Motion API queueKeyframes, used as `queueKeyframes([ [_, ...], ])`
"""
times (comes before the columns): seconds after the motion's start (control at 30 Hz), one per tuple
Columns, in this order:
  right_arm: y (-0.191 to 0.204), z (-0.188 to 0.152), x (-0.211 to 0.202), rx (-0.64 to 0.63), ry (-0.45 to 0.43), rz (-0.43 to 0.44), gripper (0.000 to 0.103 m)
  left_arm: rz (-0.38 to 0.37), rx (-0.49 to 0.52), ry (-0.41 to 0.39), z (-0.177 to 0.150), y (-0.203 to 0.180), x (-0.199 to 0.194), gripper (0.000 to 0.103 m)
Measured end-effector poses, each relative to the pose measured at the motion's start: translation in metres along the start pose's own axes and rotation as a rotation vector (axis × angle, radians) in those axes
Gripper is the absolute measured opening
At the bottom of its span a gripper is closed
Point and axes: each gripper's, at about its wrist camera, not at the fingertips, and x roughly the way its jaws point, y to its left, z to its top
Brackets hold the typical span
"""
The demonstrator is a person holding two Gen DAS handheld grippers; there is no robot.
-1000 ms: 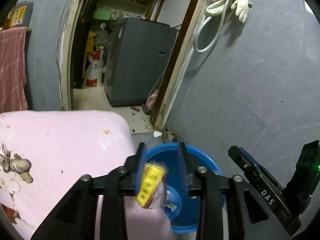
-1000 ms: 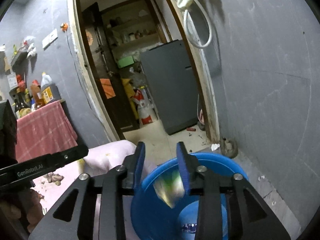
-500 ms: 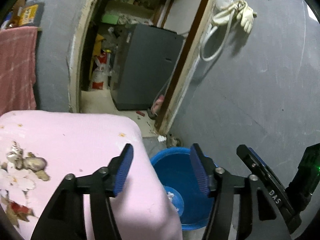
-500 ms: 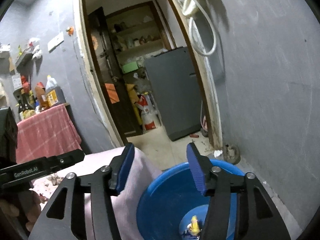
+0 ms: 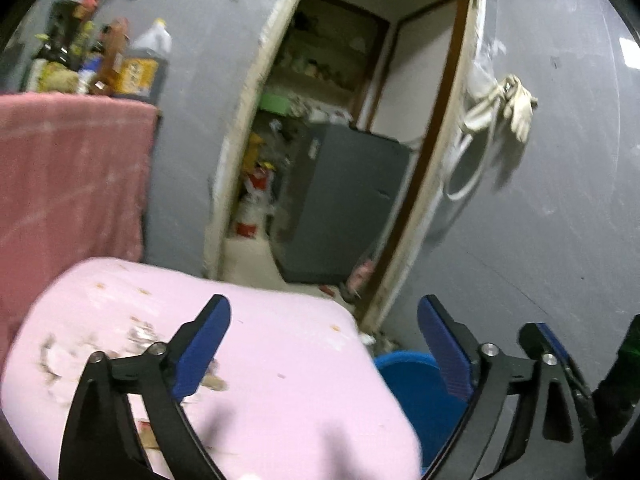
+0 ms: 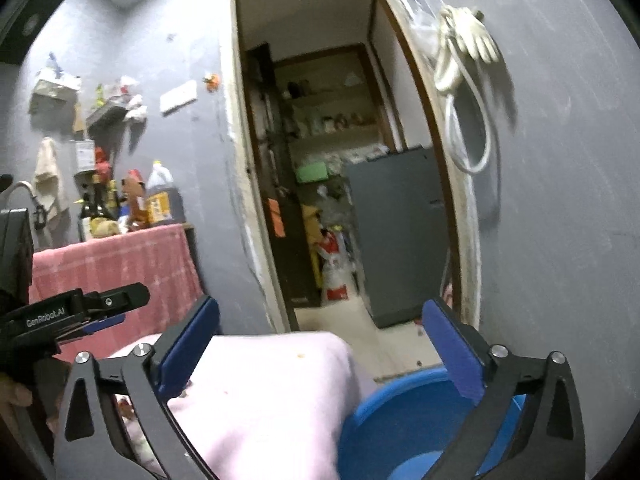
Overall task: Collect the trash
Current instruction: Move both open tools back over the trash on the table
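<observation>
My left gripper (image 5: 324, 344) is wide open and empty above the pink cloth-covered table (image 5: 280, 380). Scraps of trash (image 5: 136, 332) lie blurred on the cloth to its left. The blue basin (image 5: 420, 392) sits on the floor just right of the table edge. My right gripper (image 6: 320, 356) is wide open and empty, held over the table edge (image 6: 280, 380) and the blue basin (image 6: 400, 436). The left gripper (image 6: 76, 312) also shows at the left in the right wrist view, and the right gripper's fingers (image 5: 552, 348) show at the right in the left wrist view.
A grey wall with hanging gloves and hose (image 6: 464, 60) stands to the right. An open doorway (image 6: 332, 184) leads to a room with a grey fridge (image 6: 396, 232). A red-clothed counter with bottles (image 6: 120, 256) stands at the left.
Both grippers opened and dropped their wrappers into the blue basin. Both have since lifted and tilted up, and the left one swung left over the table.
</observation>
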Motion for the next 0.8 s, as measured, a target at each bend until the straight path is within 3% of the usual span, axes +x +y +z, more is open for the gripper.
queueKeyframes([
  [0.1, 0.015, 0.003, -0.007, -0.029, -0.045, 0.026, 0.103, 0.035, 0.015, -0.057, -0.001, 0.011, -0.022, 0.097],
  [0.3, 0.039, 0.004, -0.019, -0.065, -0.093, 0.075, 0.103, 0.094, 0.047, -0.098, -0.010, 0.032, -0.052, 0.101],
  [0.53, 0.060, -0.006, -0.025, -0.094, -0.059, 0.130, 0.103, 0.152, 0.064, -0.080, -0.037, 0.053, -0.072, 0.101],
  [0.8, 0.079, -0.040, -0.045, -0.151, 0.011, 0.156, 0.103, 0.179, 0.089, -0.076, -0.068, 0.064, -0.094, 0.101],
])
